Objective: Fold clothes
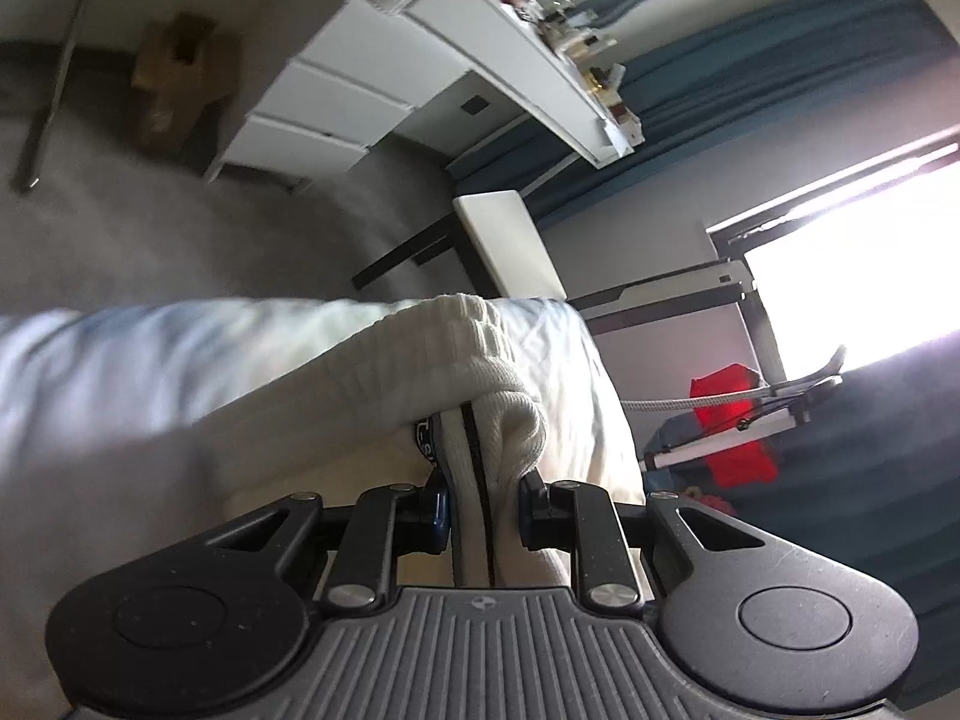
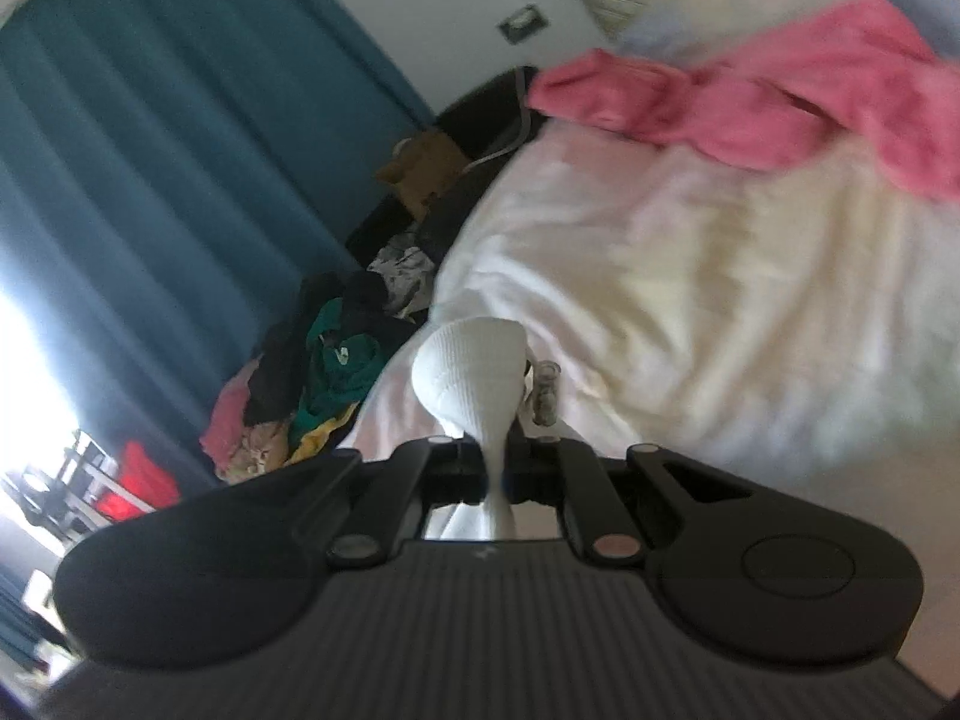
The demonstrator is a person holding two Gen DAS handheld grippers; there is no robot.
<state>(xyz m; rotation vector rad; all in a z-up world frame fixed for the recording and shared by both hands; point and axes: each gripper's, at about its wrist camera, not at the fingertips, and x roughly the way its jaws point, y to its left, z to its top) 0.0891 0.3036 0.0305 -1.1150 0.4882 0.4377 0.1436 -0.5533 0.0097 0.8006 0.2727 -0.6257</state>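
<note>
- Left tongs (image 1: pixel 480 507): clamped on the ribbed cuff end of a white sock (image 1: pixel 480 360), held clear above the bed (image 1: pixel 108 372).
- Right tongs (image 2: pixel 495 474): closed tight on the white sock's narrow end (image 2: pixel 471 366).
- Beyond: pink garment (image 2: pixel 750 102) lying on the bed; clothes pile (image 2: pixel 312 384) beside it, before a teal curtain (image 2: pixel 150 150).

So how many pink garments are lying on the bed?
1: a pink garment sprawls across the far part of the bed in the right wrist view. Others may lie out of frame.

Black ribbed gripper (image 1: pixel 480 498) — silver screws
</note>
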